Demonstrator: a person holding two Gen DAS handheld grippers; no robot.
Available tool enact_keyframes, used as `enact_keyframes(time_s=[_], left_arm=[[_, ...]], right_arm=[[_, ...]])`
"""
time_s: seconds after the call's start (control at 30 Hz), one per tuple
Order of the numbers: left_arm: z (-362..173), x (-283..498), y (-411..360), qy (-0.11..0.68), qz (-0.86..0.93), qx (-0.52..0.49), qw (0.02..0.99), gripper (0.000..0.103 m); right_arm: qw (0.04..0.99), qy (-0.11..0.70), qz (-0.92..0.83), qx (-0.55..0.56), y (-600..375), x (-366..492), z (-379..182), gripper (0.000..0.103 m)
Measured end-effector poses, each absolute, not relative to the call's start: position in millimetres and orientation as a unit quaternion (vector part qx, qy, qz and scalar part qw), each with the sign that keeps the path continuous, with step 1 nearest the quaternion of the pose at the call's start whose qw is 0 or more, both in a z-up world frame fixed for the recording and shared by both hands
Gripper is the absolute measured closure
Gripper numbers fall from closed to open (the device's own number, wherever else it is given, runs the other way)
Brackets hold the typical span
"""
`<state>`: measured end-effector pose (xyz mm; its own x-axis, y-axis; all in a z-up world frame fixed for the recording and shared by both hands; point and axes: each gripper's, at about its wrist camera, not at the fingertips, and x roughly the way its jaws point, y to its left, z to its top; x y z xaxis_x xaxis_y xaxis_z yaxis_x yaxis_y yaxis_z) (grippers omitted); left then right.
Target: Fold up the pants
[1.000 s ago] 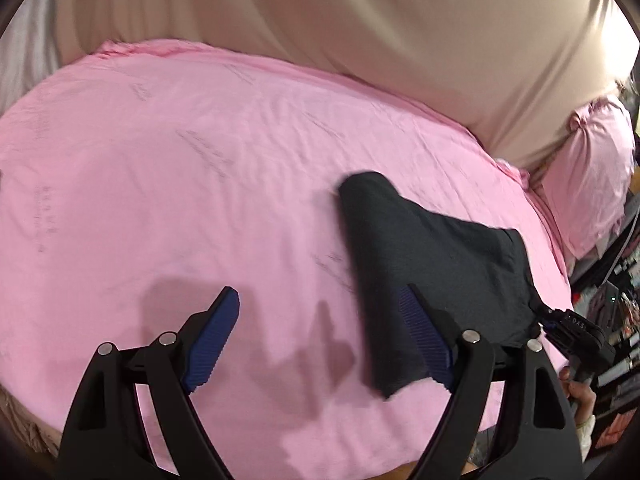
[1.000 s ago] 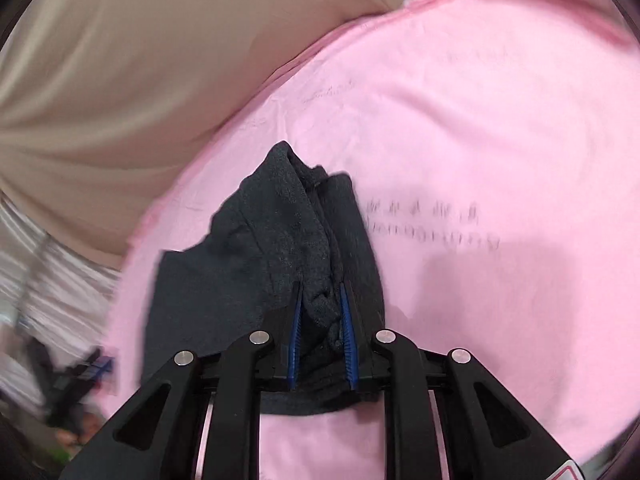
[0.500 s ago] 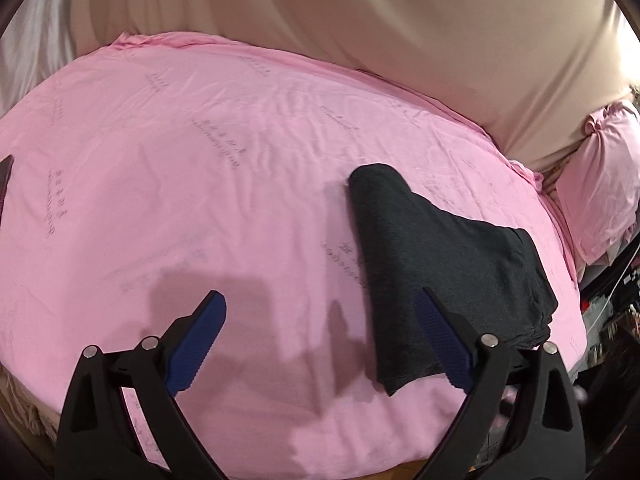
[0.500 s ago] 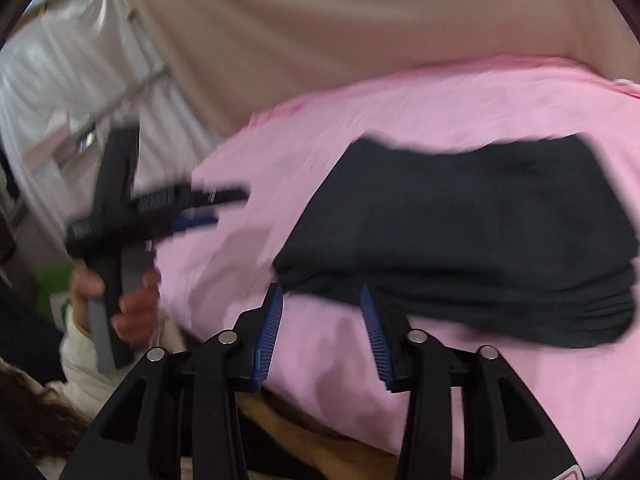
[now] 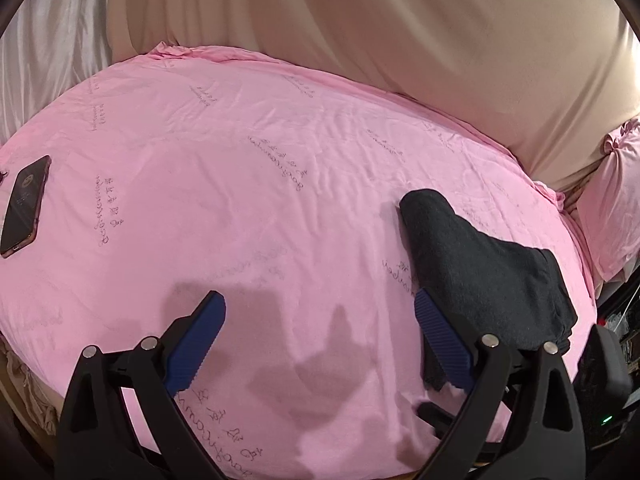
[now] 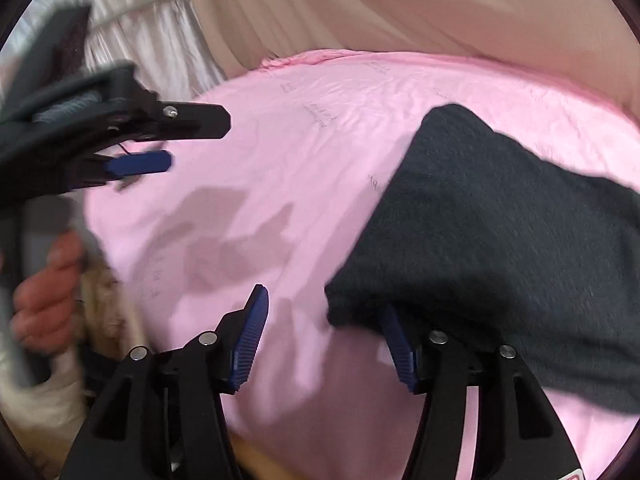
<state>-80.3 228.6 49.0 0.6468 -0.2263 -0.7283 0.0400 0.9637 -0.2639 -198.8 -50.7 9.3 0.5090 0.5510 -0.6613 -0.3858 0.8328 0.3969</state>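
Looking from the left wrist: 
Pants (image 5: 488,276): lying as a compact dark folded bundle on the pink bed sheet (image 5: 240,200), near the sheet's right edge, probably set there so the fold is resting flat and finished.
Left tongs (image 5: 320,344): standing wide apart and gripping nothing, hovering over bare sheet just left of the pants, with the right blue pad crossing the near edge of the pants in this view; contact there is not something I can tell.
Phone (image 5: 25,204): lying well away from the pants at the far left of the sheet, likely parked out of the folding area.
Pillow (image 5: 612,200): sitting beyond the pants, off the sheet's right edge.

Looking from the right wrist (somewhat blurred): 
Pants (image 6: 500,240): filling the right half of the view, flat on the sheet (image 6: 300,160), layers stacked.
Right tongs (image 6: 324,340): spread open and empty, the right pad sitting at the near corner of the pants, the left pad over bare sheet.
Left tongs (image 6: 160,140): showing up far left of the pants, gripped by the person's hand (image 6: 44,304) and kept clear of the bundle.
Judgement: folding is looking complete or nearly so, since both tongs are carrying nothing.
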Motion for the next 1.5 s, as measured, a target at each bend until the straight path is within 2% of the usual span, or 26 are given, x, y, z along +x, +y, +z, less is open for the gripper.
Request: enact_keyframes(time_s=[0.1,0.2,0.27,0.37,0.43,0.47,0.5,0.6,0.63,0.7,0.77,0.8,0.87,0.9,0.93,1.0,1.03,1.07,1.17,1.23,1.33,1.37,1.4,1.47,1.5], left_arm=[[49,-76,215,0.419,-0.087,-0.113,0.897,0.008],[44,-70,178,0.438,-0.137,-0.103,0.882,0.007],[35,-65,149,0.456,-0.159,-0.089,0.871,0.007],[12,-59,108,0.485,-0.177,-0.055,0.854,0.008],[0,-56,96,0.497,-0.182,-0.052,0.847,0.026],[-5,-55,93,0.504,-0.198,-0.059,0.839,0.044],[-6,-53,93,0.509,-0.212,-0.069,0.831,0.054],[8,-54,105,0.505,-0.205,-0.069,0.835,0.087],[15,-57,113,0.505,-0.201,-0.073,0.836,0.094],[20,-59,122,0.505,-0.201,-0.066,0.837,0.094],[8,-56,124,0.516,-0.185,-0.038,0.836,0.091],[-3,-54,124,0.525,-0.176,-0.031,0.832,0.090],[-3,-58,124,0.515,-0.169,-0.030,0.840,0.090],[1,-61,124,0.509,-0.169,-0.031,0.844,0.089],[10,-64,123,0.500,-0.172,-0.035,0.848,0.084],[28,-68,121,0.480,-0.181,-0.047,0.857,0.061],[37,-69,120,0.470,-0.185,-0.049,0.862,0.045],[46,-68,113,0.454,-0.186,-0.044,0.870,0.038],[59,-60,85,0.421,-0.178,-0.016,0.889,0.036],[46,-43,59,0.431,-0.167,0.014,0.886,0.032],[4,-22,49,0.471,-0.122,0.045,0.873,0.031],[-10,-14,49,0.484,-0.115,0.042,0.866,0.029],[-16,-12,55,0.484,-0.115,0.022,0.867,0.020],[-14,-12,61,0.484,-0.108,0.015,0.868,0.018],[-13,-12,61,0.483,-0.107,0.019,0.869,0.018]], right_arm=[[0.892,0.358,0.223,0.161,-119,-222,36,0.053],[0.925,0.314,0.088,0.197,-209,-246,52,0.051],[0.921,0.314,0.002,0.229,-261,-252,45,0.046],[0.902,0.346,-0.048,0.253,-303,-245,18,0.046],[0.892,0.366,-0.021,0.264,-309,-236,-1,0.047],[0.890,0.368,0.006,0.268,-307,-232,-6,0.060],[0.886,0.376,0.023,0.271,-305,-228,-9,0.084],[0.895,0.349,0.052,0.274,-306,-244,13,0.088],[0.898,0.337,0.067,0.276,-307,-256,25,0.088],[0.906,0.332,0.060,0.255,-299,-266,37,0.088],[0.896,0.370,0.035,0.241,-301,-261,12,0.088],[0.889,0.395,0.018,0.231,-298,-254,-4,0.084],[0.893,0.375,0.015,0.246,-296,-255,-13,0.082],[0.896,0.372,0.009,0.243,-295,-258,-6,0.077],[0.902,0.363,-0.001,0.233,-294,-262,2,0.076],[0.923,0.331,-0.017,0.195,-289,-264,27,0.073],[0.928,0.324,-0.011,0.181,-286,-262,38,0.073],[0.934,0.315,0.005,0.171,-280,-254,50,0.073],[0.931,0.323,0.066,0.155,-258,-225,60,0.073],[0.923,0.349,0.084,0.137,-248,-197,47,0.074],[0.904,0.412,0.014,0.118,-267,-151,-4,0.089],[0.903,0.406,0.026,0.138,-275,-150,-11,0.094],[0.900,0.404,0.033,0.161,-282,-152,-11,0.094],[0.903,0.393,0.032,0.172,-284,-162,3,0.093],[0.907,0.385,0.023,0.167,-281,-168,11,0.085]])
